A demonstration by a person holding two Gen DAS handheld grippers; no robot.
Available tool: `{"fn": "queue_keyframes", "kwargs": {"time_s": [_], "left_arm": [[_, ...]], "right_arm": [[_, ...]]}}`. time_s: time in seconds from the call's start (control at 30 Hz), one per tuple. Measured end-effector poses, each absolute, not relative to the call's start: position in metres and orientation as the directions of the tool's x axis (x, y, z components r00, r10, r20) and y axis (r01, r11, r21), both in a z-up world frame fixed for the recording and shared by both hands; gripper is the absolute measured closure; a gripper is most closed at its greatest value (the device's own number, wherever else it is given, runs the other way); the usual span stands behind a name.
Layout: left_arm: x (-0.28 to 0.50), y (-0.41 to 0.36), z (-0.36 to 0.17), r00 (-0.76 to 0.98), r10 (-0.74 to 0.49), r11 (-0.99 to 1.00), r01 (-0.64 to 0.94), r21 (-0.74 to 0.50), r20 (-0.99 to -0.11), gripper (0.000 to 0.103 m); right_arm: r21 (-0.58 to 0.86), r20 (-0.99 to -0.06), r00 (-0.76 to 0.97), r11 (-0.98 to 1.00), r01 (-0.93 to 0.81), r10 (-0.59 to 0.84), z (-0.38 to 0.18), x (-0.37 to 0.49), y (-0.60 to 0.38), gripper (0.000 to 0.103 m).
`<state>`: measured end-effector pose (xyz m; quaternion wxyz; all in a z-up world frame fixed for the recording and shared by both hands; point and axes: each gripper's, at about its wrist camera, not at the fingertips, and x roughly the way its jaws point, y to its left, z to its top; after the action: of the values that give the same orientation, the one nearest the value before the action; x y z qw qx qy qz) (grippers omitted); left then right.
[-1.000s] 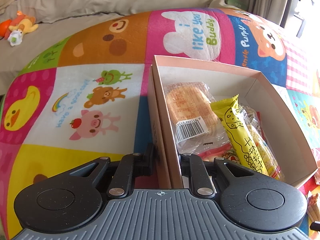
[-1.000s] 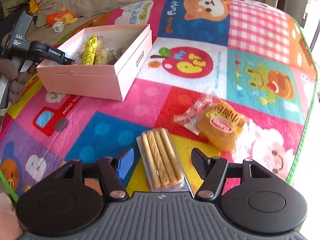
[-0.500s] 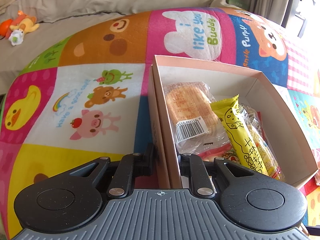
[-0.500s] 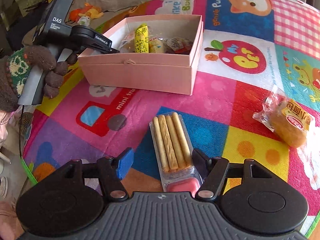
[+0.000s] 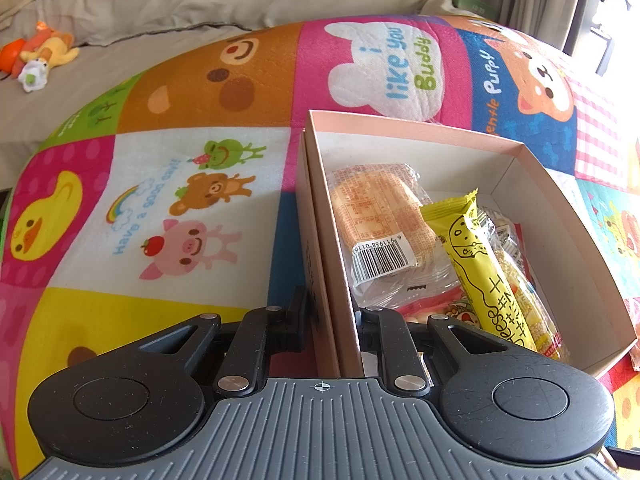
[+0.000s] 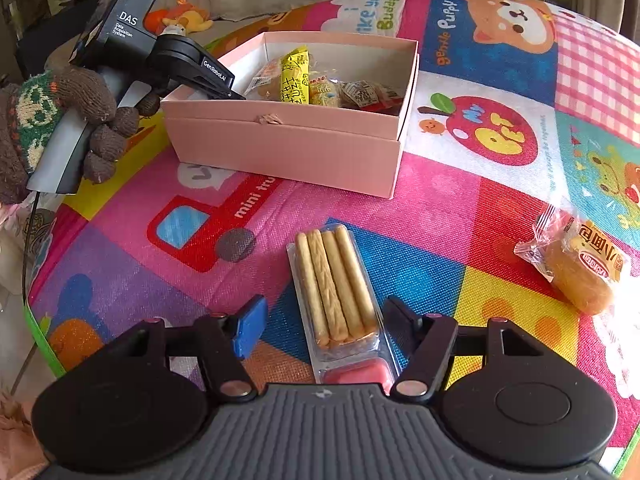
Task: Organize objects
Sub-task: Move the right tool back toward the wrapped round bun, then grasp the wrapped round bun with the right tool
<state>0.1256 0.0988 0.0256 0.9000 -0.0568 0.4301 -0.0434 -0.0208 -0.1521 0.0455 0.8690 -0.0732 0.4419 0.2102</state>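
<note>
A pink box (image 5: 448,136) holds several wrapped snacks, among them a yellow cheese bar (image 5: 492,276). My left gripper (image 5: 334,320) is shut on the box's near-left wall, one finger outside and one inside. From the right wrist this gripper (image 6: 218,86) shows clamped on the box (image 6: 288,148), held by a gloved hand (image 6: 92,120). A clear pack of biscuit sticks (image 6: 336,284) lies on the mat between the fingers of my right gripper (image 6: 326,326), which is open. The black finger touches the pack's right edge, and a strip of mat shows beside the blue pad (image 6: 250,328).
A wrapped bread roll (image 6: 580,276) lies on the colourful cartoon play mat (image 6: 460,208) to the right of the pack. The mat's green edge (image 6: 36,320) drops off at the left. Beige cushions with soft toys (image 5: 40,56) sit behind the mat.
My right gripper has swung left toward the pink box, and the biscuit stick pack came along between its fingers. The bread roll is now farther right. The left gripper and box stayed still.
</note>
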Motion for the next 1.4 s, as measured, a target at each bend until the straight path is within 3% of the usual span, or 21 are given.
{"fn": "queue_keyframes", "kwargs": {"time_s": [0.3,0.37,0.5,0.8,1.0,1.4], "left_arm": [[0.126,0.099,0.026,0.624,-0.126,0.99,0.032,-0.135,-0.771,0.085],[0.126,0.1,0.026,0.621,-0.123,0.991,0.032,-0.132,-0.774,0.085],[0.127,0.098,0.027,0.619,-0.111,0.992,0.029,-0.119,-0.778,0.085],[0.129,0.094,0.028,0.612,-0.094,0.995,0.022,-0.102,-0.785,0.084],[0.129,0.093,0.028,0.611,-0.087,0.995,0.019,-0.095,-0.787,0.084],[0.128,0.095,0.027,0.615,-0.104,0.993,0.026,-0.111,-0.782,0.085]], "right_arm": [[-0.039,-0.744,0.616,0.903,-0.427,0.259,0.045,-0.025,-0.156,0.037],[-0.109,-0.687,0.689,0.904,-0.413,0.232,0.053,-0.027,-0.165,0.026],[-0.193,-0.587,0.796,0.929,-0.317,0.149,0.064,-0.017,-0.198,0.022],[-0.058,-0.616,0.787,0.995,-0.081,0.028,0.049,0.046,-0.287,0.019],[0.092,-0.662,0.742,0.994,-0.064,0.109,0.03,0.058,-0.307,0.014],[0.196,-0.675,0.697,0.969,-0.149,0.243,0.031,0.02,-0.264,0.01]]}}
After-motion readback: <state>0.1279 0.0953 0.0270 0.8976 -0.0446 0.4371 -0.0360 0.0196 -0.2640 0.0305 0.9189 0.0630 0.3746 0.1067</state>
